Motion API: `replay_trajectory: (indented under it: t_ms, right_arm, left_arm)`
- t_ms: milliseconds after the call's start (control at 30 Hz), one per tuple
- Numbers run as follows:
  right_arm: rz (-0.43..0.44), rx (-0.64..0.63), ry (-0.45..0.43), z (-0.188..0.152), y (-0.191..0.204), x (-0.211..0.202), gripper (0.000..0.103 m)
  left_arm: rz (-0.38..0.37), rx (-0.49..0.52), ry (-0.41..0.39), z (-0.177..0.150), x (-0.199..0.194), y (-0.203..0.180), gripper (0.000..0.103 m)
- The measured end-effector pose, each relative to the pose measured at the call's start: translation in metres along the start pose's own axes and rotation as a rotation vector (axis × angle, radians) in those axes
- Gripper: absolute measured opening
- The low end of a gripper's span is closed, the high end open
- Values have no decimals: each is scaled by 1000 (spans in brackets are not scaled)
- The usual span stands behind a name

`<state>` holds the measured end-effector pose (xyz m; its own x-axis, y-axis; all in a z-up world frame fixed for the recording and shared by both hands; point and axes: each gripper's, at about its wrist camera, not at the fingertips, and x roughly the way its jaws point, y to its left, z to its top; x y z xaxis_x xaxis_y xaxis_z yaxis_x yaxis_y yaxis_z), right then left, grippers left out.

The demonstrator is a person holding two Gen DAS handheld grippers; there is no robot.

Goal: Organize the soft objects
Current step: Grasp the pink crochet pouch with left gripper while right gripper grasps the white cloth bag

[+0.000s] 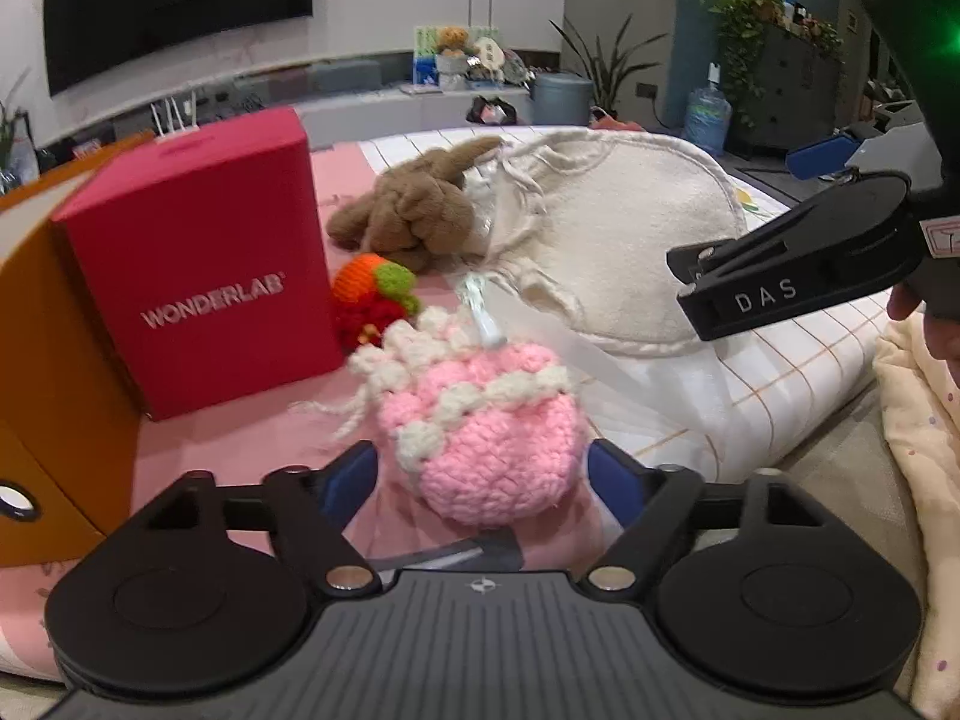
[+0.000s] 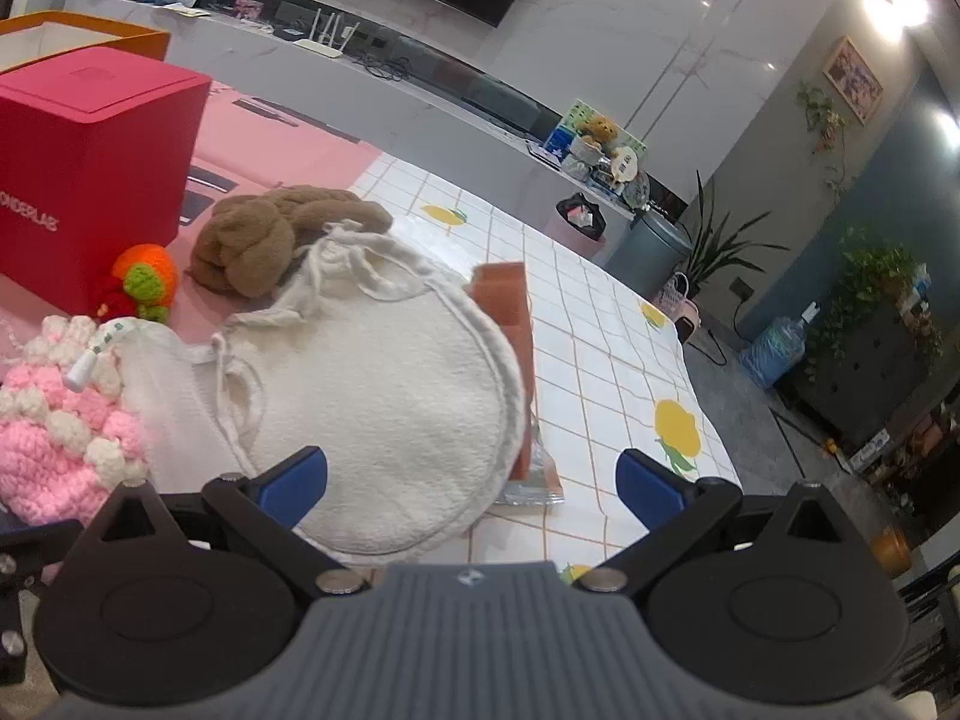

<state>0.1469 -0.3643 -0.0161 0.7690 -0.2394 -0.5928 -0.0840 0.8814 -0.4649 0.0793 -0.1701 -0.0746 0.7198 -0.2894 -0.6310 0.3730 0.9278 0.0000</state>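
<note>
A pink and cream crochet pouch [image 1: 492, 444] lies on the pink mat between the blue fingers [image 1: 354, 480] of my left gripper [image 1: 483, 480]. That gripper is open, its pads close beside the pouch. The pouch also shows at the left edge [image 2: 54, 438] of the right wrist view. My right gripper [image 2: 474, 480] is open above the near edge of a cream drawstring bag [image 2: 384, 390]. Behind the pouch lie a brown plush [image 1: 414, 210] and an orange, green and red crochet toy [image 1: 372, 294]. One of the right gripper's black fingers [image 1: 780, 282] hangs over the cream bag [image 1: 630, 234].
A red WONDERLAB box [image 1: 198, 264] stands at the left, with an orange box [image 1: 48, 360] beside it. A wrapped orange sponge [image 2: 510, 300] lies under the cream bag. The white checked cloth [image 2: 600, 360] ends at the table's right edge. A person's sleeve [image 1: 924, 450] is at the right.
</note>
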Motion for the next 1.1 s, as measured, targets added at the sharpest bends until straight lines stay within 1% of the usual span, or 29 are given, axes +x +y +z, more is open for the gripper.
replay_trajectory:
  t_ms: [67, 133, 233, 300, 333, 367, 400, 433, 500, 567, 600, 633, 667, 700, 733, 767, 833, 900, 1000, 1100]
  right_arm:
    - [0, -5, -3, 1, 1, -2, 100]
    - [2, -5, -5, 1, 1, -3, 100]
    - [2, -4, -6, 1, -1, -2, 100]
    - [6, 1, -17, 1, -3, 0, 100]
    - [7, 6, -28, 1, -5, 0, 100]
    - [15, 18, -48, 1, -8, 0, 100]
    - [28, 34, -68, 1, -12, 0, 97]
    - [44, 58, -86, 2, -15, 0, 91]
    - [90, 110, -104, 4, -22, 0, 85]
    - [123, 121, -111, 6, -23, 1, 84]
    - [124, 106, -118, 6, -21, 1, 78]
    - [118, 90, -122, 7, -19, 2, 68]
    - [113, 78, -116, 7, -17, 3, 63]
    - [115, 76, -100, 7, -16, 6, 54]
    - [119, 78, -81, 6, -15, 9, 47]
    - [119, 80, -71, 6, -14, 10, 43]
    - [128, 74, -60, 3, -14, 13, 22]
    - [147, 77, -45, 4, -16, 13, 11]
    - [230, 99, -64, 7, -18, 3, 10]
    - [302, 71, -95, 11, -14, -12, 11]
  left_arm:
    - [29, 16, -9, 3, 3, -6, 96]
    - [39, 13, 3, 7, 10, -10, 96]
    - [91, -31, 42, 15, 23, -15, 100]
    - [123, -53, 70, 16, 32, -18, 100]
    - [132, -57, 76, 15, 35, -19, 100]
    - [136, -63, 64, 13, 35, -18, 100]
    - [140, -61, 52, 10, 33, -18, 99]
    - [143, -51, 43, 8, 33, -18, 96]
    - [142, -30, 19, 4, 29, -18, 93]
    - [146, -11, 3, -1, 26, -18, 92]
    - [151, -6, -3, -2, 24, -19, 92]
    - [155, -10, -8, -4, 23, -17, 91]
    - [153, -18, -8, -5, 22, -17, 90]
    - [146, -29, -5, -5, 22, -15, 88]
    - [143, -37, 0, -3, 22, -15, 87]
    - [141, -43, 2, -2, 22, -14, 86]
    - [145, -46, -3, -1, 20, -13, 81]
    - [157, -42, -10, -1, 18, -12, 78]
    - [172, -42, -10, -2, 15, -10, 77]
    - [183, -45, -2, -3, 15, -8, 77]
